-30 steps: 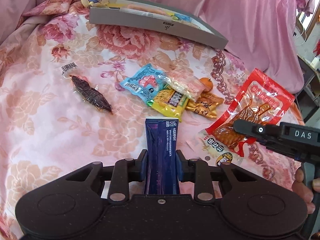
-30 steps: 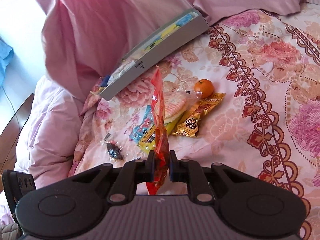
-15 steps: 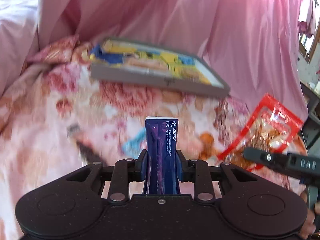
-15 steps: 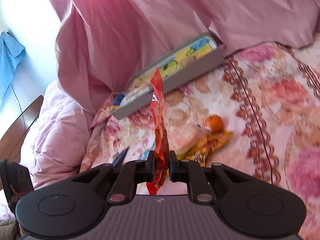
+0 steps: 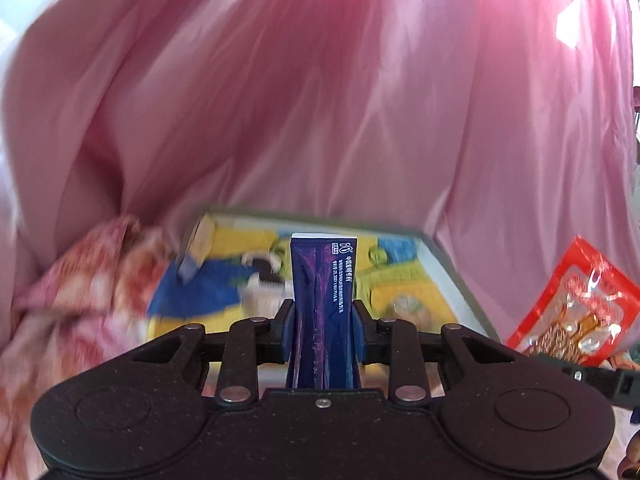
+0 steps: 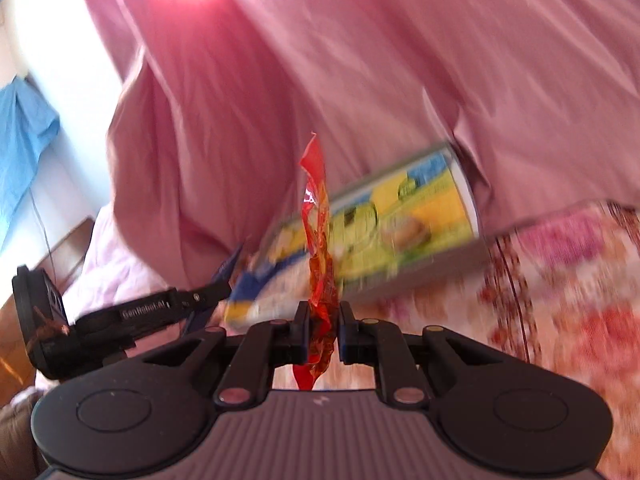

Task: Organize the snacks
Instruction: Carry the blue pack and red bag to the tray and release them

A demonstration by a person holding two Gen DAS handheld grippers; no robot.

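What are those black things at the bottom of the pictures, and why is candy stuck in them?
Each is a hand-held gripper, a two-finger pincher a person carries, with a camera looking along its fingers. One picture comes from each. The left hand-held gripper pinches a dark blue packet. The right hand-held gripper pinches a red snack bag. Ahead, on a flowery bedspread, sits a shallow grey box already holding snacks. Pink cloth hangs behind it.

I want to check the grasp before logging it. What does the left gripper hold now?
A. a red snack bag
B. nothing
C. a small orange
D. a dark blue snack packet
D: in the left wrist view the left gripper is shut on the dark blue snack packet, standing upright between its pads.
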